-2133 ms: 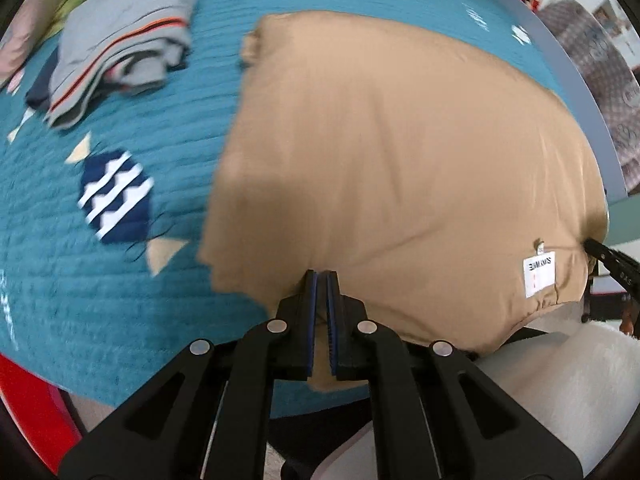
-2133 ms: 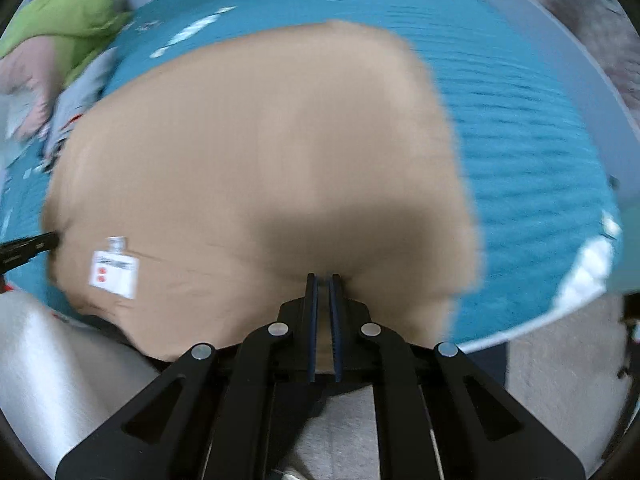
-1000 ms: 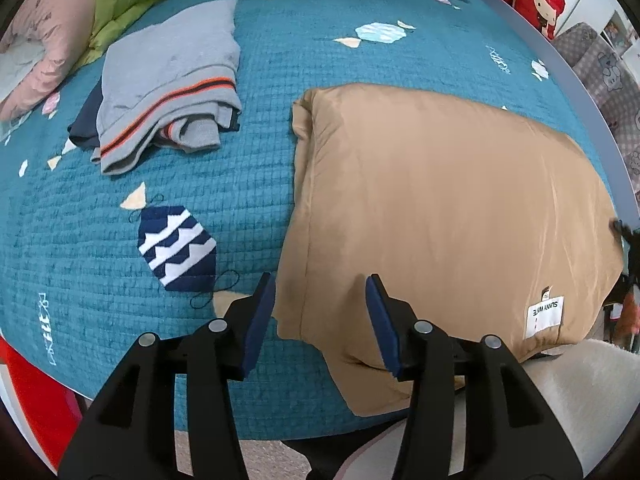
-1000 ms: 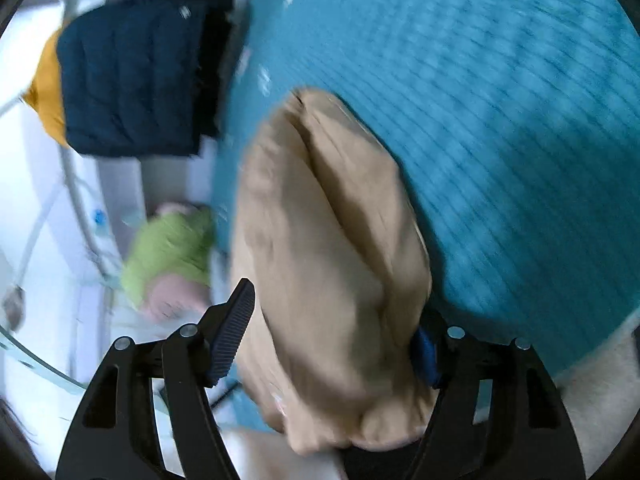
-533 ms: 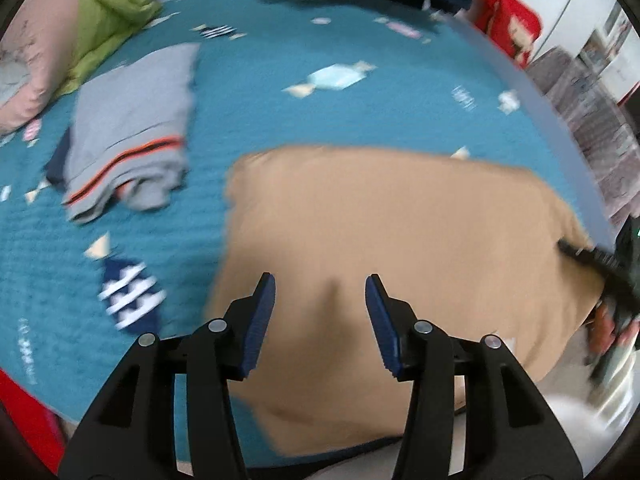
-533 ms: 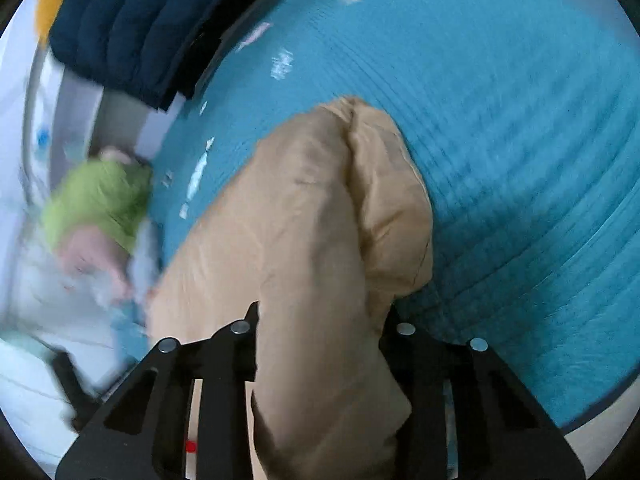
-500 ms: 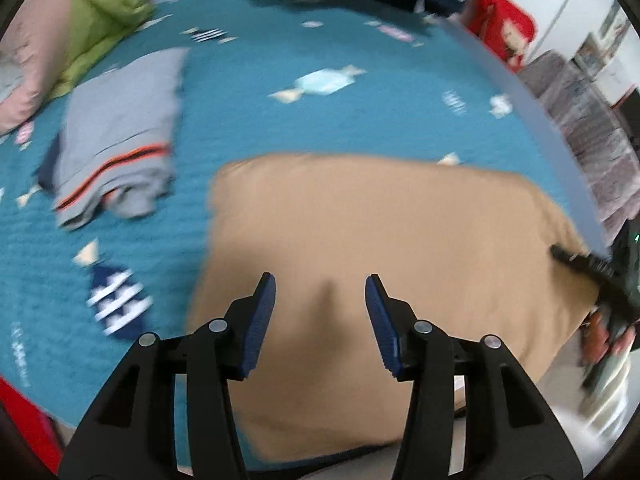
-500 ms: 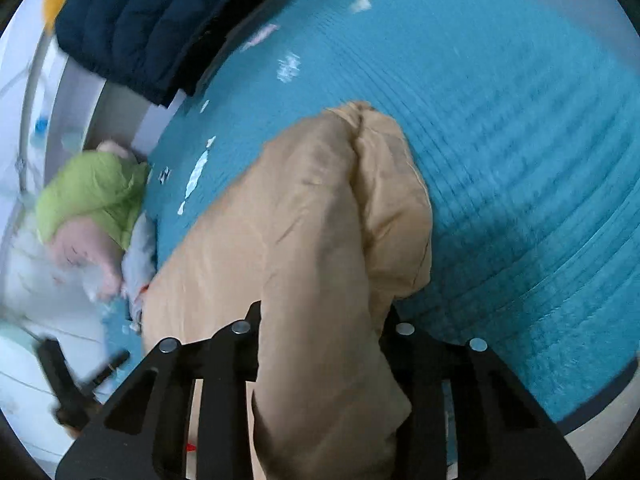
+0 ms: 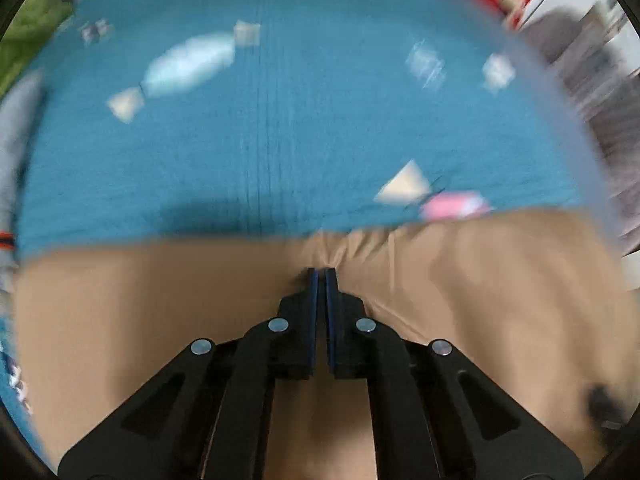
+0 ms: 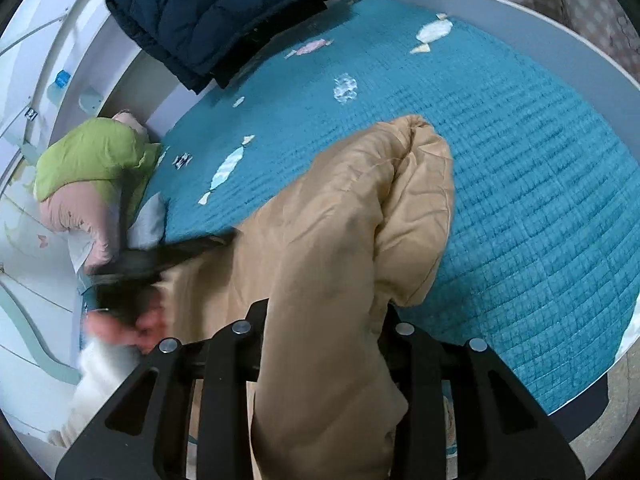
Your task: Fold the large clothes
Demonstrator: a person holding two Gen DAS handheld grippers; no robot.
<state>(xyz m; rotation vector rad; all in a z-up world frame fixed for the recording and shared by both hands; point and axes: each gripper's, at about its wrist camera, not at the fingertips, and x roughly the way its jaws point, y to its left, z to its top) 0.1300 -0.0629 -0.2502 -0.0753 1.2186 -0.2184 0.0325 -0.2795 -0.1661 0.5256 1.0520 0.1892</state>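
The puffy tan padded garment [image 10: 340, 240] lies on the teal quilted bedspread [image 10: 540, 168]. The right gripper [image 10: 320, 320] clamps its thick bundled end, towards six o'clock. The left gripper [image 9: 320, 276], just closed, pinches the far edge, puckering it, apparently for another fold.

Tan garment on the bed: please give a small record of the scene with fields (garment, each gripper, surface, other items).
garment: tan garment, puffy, partly folded, one thick bunch lifted
left gripper: jaws have just closed; shut on the garment's far edge, cloth puckered at the tips
right gripper: jaws clamped on the thick bunch
surface: teal quilt with candy shapes
other items: navy jacket at the far edge; green and pink bundle at the left side
image quality: left wrist view blurred
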